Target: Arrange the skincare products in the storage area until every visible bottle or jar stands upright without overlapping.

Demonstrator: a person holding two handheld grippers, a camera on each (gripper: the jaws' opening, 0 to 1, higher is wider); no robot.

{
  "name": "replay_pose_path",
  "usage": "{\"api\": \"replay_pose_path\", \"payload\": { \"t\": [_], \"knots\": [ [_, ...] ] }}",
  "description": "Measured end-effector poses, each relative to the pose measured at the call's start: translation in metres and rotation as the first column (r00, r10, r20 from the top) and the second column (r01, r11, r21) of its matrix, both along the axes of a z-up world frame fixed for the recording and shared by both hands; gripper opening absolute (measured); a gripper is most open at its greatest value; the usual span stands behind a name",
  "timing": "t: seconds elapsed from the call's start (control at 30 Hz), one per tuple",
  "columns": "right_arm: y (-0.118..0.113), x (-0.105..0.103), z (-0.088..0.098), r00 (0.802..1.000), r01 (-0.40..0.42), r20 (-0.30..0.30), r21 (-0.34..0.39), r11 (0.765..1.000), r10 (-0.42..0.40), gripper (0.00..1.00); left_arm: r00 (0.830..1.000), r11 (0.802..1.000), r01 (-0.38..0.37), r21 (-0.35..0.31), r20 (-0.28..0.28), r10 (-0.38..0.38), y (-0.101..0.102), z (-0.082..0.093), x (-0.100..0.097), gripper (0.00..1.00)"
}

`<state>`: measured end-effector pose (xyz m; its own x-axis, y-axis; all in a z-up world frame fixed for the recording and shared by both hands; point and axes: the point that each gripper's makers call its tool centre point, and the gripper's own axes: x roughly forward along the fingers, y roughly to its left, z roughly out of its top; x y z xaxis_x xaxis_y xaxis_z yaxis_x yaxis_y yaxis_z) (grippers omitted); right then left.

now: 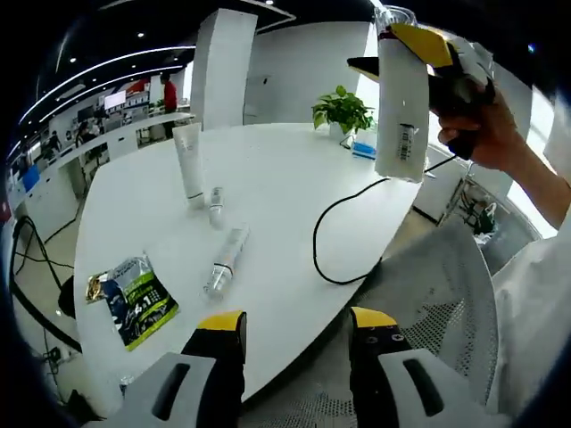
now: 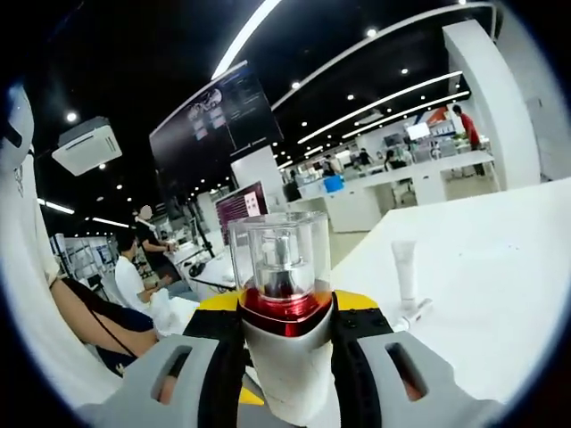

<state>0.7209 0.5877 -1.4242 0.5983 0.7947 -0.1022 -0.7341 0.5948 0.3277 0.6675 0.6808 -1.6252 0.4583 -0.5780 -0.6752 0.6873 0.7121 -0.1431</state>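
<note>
One barcode on held bottle (image 1: 401, 107)

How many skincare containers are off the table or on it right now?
4. A white pump bottle is held in the right gripper, in the air. On the table: an upright tube, a small bottle beside it, and a tube lying flat.

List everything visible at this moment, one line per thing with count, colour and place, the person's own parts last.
Table: one, white, spans the workspace.
Upright tube: one, white, standing mid-table.
Small bottle: one, pale, beside the upright tube.
Lying tube: one, white, on its side.
Sachet: one, green and blue, near table edge.
Cable: one, black, trailing over the edge.
Potted plant: one, green, far side.
Pump bottle: one, white, clear cap, held up in the air.
Right gripper: shut on pump bottle.
Left gripper: open.
</note>
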Motion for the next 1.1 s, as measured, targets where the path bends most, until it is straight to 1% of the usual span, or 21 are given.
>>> {"api": "replay_pose_path", "payload": {
  "t": [0.1, 0.13, 0.17, 0.2, 0.23, 0.3, 0.37, 0.43, 0.47, 0.5, 0.53, 0.57, 0.6, 0.67, 0.73, 0.77, 0.8, 0.83, 0.93, 1.0, 1.1],
  "knots": [
    [0.002, 0.003, 0.001, 1.0, -0.002, -0.001, -0.008, 1.0, 0.002, 0.34, 1.0, 0.999, -0.002, 0.034, -0.001, 0.002, 0.009, -0.014, -0.003, 0.46],
    [0.003, 0.004, 0.001, 1.0, -0.003, 0.001, -0.011, 1.0, 0.003, 0.34, 1.0, 0.998, -0.016, 0.067, -0.017, 0.017, 0.015, -0.021, -0.004, 0.46],
    [0.005, 0.005, 0.002, 1.0, -0.004, 0.003, -0.016, 1.0, 0.005, 0.34, 1.0, 0.996, -0.005, 0.088, -0.021, 0.007, 0.017, -0.023, -0.004, 0.46],
    [0.006, 0.006, 0.003, 1.0, -0.006, 0.005, -0.021, 1.0, 0.007, 0.34, 1.0, 0.996, 0.009, 0.091, -0.024, -0.007, 0.014, -0.024, -0.004, 0.46],
    [0.008, 0.007, 0.003, 1.0, -0.006, 0.005, -0.026, 1.0, 0.007, 0.34, 1.0, 0.997, 0.007, 0.081, -0.026, -0.005, 0.011, -0.023, -0.002, 0.46],
    [0.01, 0.01, 0.004, 1.0, -0.008, 0.003, -0.033, 0.999, 0.008, 0.34, 1.0, 0.997, -0.002, 0.076, -0.025, 0.004, 0.01, -0.026, 0.004, 0.46],
    [0.01, 0.011, 0.006, 1.0, -0.008, 0.006, -0.035, 0.999, 0.008, 0.34, 0.999, 0.993, -0.013, 0.12, -0.035, 0.018, 0.016, -0.037, 0.008, 0.45],
    [0.01, 0.012, 0.009, 1.0, -0.007, 0.014, -0.042, 0.999, 0.008, 0.34, 0.999, 0.99, -0.026, 0.137, -0.025, 0.03, 0.018, -0.044, 0.012, 0.45],
    [0.009, 0.013, 0.01, 1.0, -0.006, 0.017, -0.045, 0.999, 0.007, 0.34, 0.994, 0.987, -0.078, 0.141, -0.066, 0.088, 0.024, -0.05, 0.012, 0.41],
    [0.007, 0.013, 0.011, 1.0, -0.005, 0.022, -0.05, 0.999, 0.006, 0.34, 0.98, 0.979, -0.134, 0.155, -0.123, 0.154, 0.033, -0.055, 0.01, 0.38],
    [0.005, 0.014, 0.011, 1.0, -0.004, 0.026, -0.057, 0.998, 0.006, 0.34, 0.978, 0.976, -0.152, 0.159, -0.121, 0.172, 0.037, -0.056, 0.014, 0.36],
    [0.004, 0.015, 0.011, 1.0, -0.004, 0.029, -0.06, 0.998, 0.006, 0.34, 0.981, 0.975, -0.155, 0.158, -0.094, 0.171, 0.039, -0.053, 0.019, 0.35],
    [0.001, 0.016, 0.01, 0.999, 0.0, 0.04, -0.081, 0.997, 0.004, 0.34, 0.981, 0.973, -0.168, 0.16, -0.073, 0.182, 0.042, -0.051, 0.023, 0.36],
    [-0.005, 0.018, 0.007, 0.999, 0.007, 0.046, -0.095, 0.995, -0.003, 0.34, 0.984, 0.973, -0.163, 0.162, -0.048, 0.173, 0.038, -0.05, 0.021, 0.37],
    [-0.01, 0.02, 0.004, 0.999, 0.012, 0.04, -0.097, 0.995, -0.008, 0.34, 0.992, 0.972, -0.124, 0.199, -0.004, 0.127, 0.036, -0.05, 0.02, 0.37],
    [-0.015, 0.023, 0.001, 0.999, 0.018, 0.037, -0.099, 0.995, -0.015, 0.34, 0.996, 0.97, -0.088, 0.228, 0.025, 0.085, 0.033, -0.05, 0.017, 0.37],
    [-0.017, 0.025, 0.0, 0.999, 0.023, 0.036, -0.103, 0.994, -0.019, 0.34, 0.998, 0.966, -0.057, 0.253, 0.043, 0.048, 0.031, -0.05, 0.015, 0.36],
    [-0.021, 0.028, -0.003, 0.999, 0.03, 0.039, -0.111, 0.993, -0.025, 0.34, 0.998, 0.966, -0.042, 0.257, 0.052, 0.03, 0.029, -0.05, 0.014, 0.35],
    [-0.028, 0.035, -0.009, 0.999, 0.042, 0.033, -0.119, 0.992, -0.039, 0.34, 0.998, 0.968, -0.048, 0.248, 0.044, 0.038, 0.03, -0.05, 0.014, 0.3],
    [-0.032, 0.041, -0.013, 0.998, 0.05, 0.032, -0.119, 0.992, -0.047, 0.34, 0.998, 0.968, -0.068, 0.241, 0.034, 0.061, 0.032, -0.051, 0.015, 0.3],
    [-0.035, 0.052, -0.017, 0.998, 0.063, 0.023, -0.114, 0.992, -0.06, 0.34, 0.998, 0.962, -0.069, 0.263, 0.022, 0.066, 0.036, -0.054, 0.013, 0.3]
  ]
}}
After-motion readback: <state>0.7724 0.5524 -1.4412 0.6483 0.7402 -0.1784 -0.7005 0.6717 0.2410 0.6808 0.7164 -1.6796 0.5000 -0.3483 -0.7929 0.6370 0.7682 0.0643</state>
